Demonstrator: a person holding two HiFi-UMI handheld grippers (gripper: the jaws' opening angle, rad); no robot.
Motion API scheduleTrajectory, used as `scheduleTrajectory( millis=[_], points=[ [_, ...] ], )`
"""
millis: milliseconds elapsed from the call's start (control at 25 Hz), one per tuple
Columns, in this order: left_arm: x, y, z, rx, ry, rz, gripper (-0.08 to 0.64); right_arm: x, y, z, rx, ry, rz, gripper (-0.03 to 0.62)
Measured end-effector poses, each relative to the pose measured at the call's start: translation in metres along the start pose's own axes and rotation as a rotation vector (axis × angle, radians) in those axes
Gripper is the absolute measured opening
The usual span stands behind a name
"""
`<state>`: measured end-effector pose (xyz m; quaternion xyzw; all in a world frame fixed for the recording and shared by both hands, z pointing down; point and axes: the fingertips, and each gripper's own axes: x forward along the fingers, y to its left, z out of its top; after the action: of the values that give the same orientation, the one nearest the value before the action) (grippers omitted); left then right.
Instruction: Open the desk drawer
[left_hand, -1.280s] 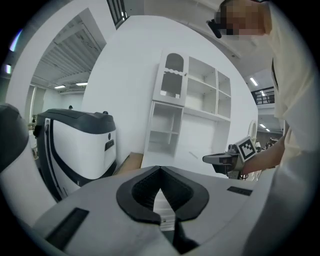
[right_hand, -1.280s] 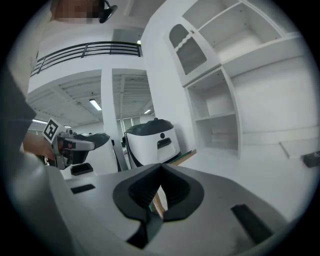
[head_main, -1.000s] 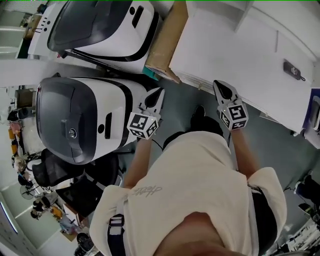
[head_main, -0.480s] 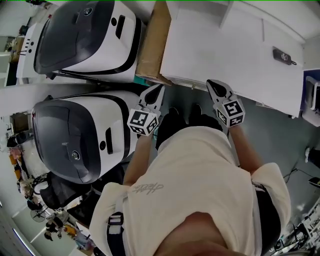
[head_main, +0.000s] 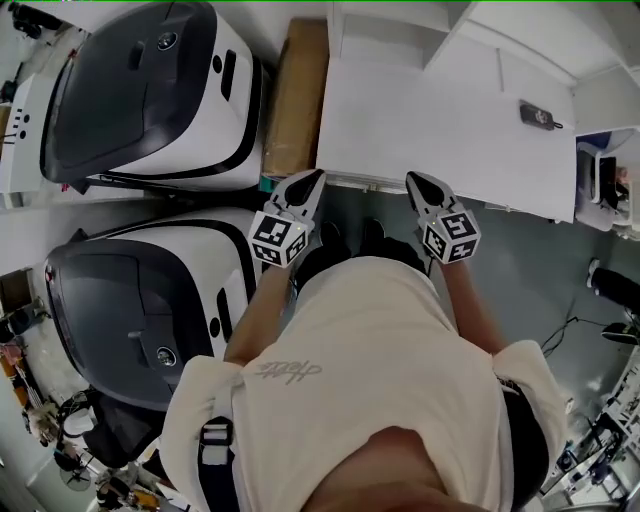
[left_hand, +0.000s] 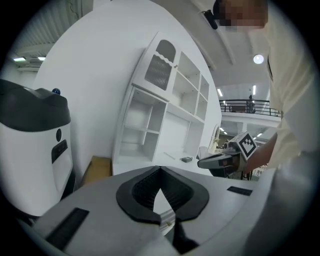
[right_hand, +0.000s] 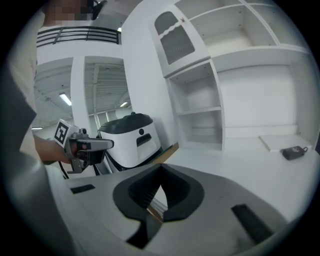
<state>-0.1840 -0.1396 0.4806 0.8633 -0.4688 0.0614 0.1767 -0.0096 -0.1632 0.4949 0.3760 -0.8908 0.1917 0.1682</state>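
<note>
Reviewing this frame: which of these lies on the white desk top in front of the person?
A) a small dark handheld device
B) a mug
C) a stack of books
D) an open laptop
A: a small dark handheld device lies on the white desk top, toward its right end in the head view. No laptop, mug or books show on it.

The desk (head_main: 440, 110) stood ahead with a shelf unit (left_hand: 165, 115) at its back, a small device (head_main: 537, 116) on its right part, a cardboard box (head_main: 293, 95) against its left side, two machines (head_main: 140, 90) further left, and the left gripper (head_main: 312, 178) and right gripper (head_main: 413, 181) side by side at its near edge.
</note>
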Motion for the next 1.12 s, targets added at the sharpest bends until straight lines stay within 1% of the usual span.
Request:
scheduleTrajectory(
  millis=[200,280,400,520,640,840,960,1040,1120],
  points=[
    [0.008,0.012,-0.004,0.008,0.006,-0.074,0.000,0.007,-0.004,-0.021,0.014,0.049,-0.071,-0.005],
    [0.009,0.015,-0.007,0.004,0.015,-0.099,0.000,0.007,-0.001,-0.030,0.031,0.058,-0.102,-0.005],
    [0.008,0.017,-0.005,-0.005,0.008,-0.136,0.000,0.009,0.004,-0.039,0.054,0.062,-0.133,-0.006],
    [0.008,0.017,0.000,0.006,0.002,-0.150,0.000,0.013,0.008,-0.046,0.069,0.064,-0.148,-0.005],
    [0.009,0.015,-0.001,0.016,0.017,-0.161,0.000,0.015,0.013,-0.054,0.072,0.082,-0.148,-0.005],
    [0.014,0.007,-0.001,0.039,0.037,-0.165,0.000,0.009,0.010,-0.056,0.027,0.098,-0.155,-0.005],
    [0.018,-0.003,-0.001,0.044,0.047,-0.163,0.000,0.000,0.004,-0.060,0.021,0.105,-0.155,-0.002],
    [0.020,-0.013,-0.002,0.041,0.048,-0.165,0.000,-0.007,0.002,-0.066,0.034,0.119,-0.138,0.097],
    [0.022,-0.022,-0.004,0.036,0.049,-0.168,0.000,-0.012,0.000,-0.070,0.043,0.125,-0.112,0.097]
  ],
)
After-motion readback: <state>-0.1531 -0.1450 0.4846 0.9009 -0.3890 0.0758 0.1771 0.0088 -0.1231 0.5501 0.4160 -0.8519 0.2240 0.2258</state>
